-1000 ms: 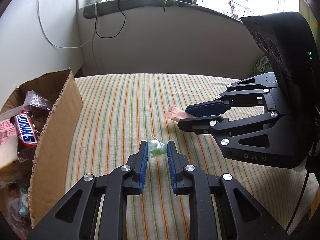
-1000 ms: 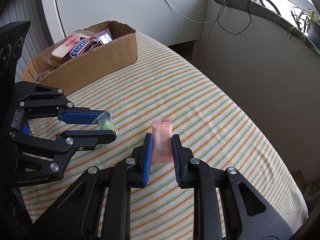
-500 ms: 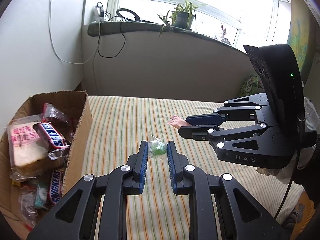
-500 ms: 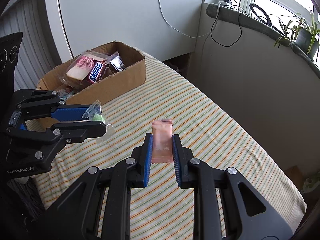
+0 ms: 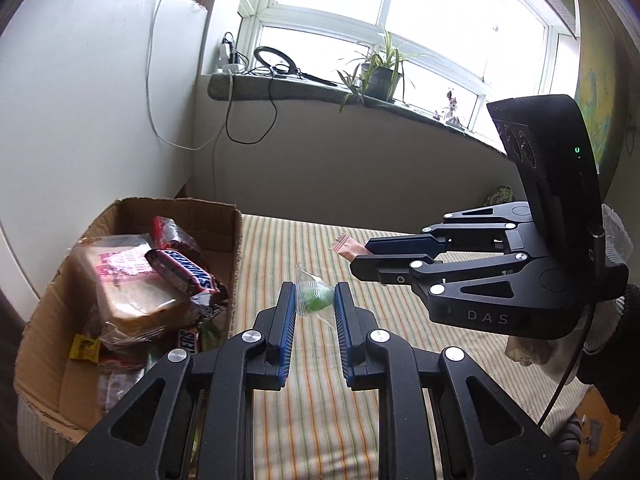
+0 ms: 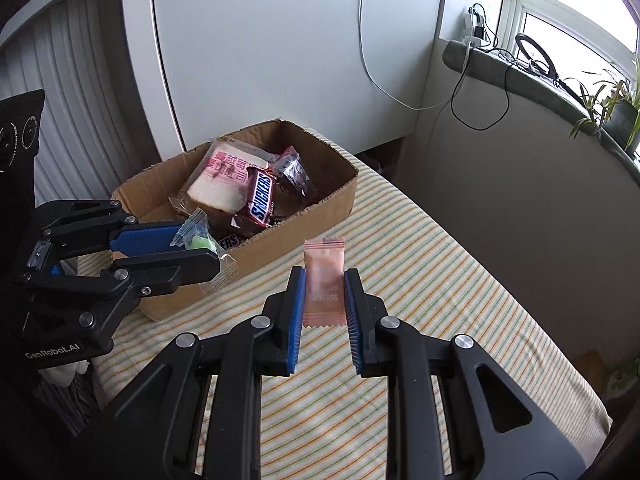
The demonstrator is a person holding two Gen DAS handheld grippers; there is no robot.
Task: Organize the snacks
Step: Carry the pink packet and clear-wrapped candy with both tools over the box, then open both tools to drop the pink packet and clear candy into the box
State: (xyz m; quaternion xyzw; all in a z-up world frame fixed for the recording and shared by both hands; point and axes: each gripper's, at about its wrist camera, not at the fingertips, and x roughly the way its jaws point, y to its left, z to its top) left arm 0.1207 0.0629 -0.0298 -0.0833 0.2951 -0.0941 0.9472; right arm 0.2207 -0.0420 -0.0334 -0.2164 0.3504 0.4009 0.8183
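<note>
My left gripper (image 5: 315,300) is shut on a small green jelly cup (image 5: 317,298) in clear wrap, held in the air above the striped table. It shows in the right wrist view too, as the left gripper (image 6: 188,246) with the green jelly cup (image 6: 200,242) near the box's front wall. My right gripper (image 6: 325,280) is shut on a pink snack sachet (image 6: 324,276), also lifted off the cloth. In the left wrist view the right gripper (image 5: 360,256) holds the pink sachet (image 5: 348,246) to the right of the cardboard box (image 5: 236,232), which holds Snickers bars (image 5: 184,270) and wrapped bread.
The striped tablecloth (image 6: 420,280) covers a rounded table whose edge falls off at the right. A white wall panel stands behind the cardboard box (image 6: 280,244). The windowsill (image 5: 304,92) with cables and a potted plant lies beyond the table. A gloved hand (image 5: 608,336) grips the right tool.
Both grippers have risen off the table and moved toward the box, each still gripping its snack. The box interior has come into fuller view.
</note>
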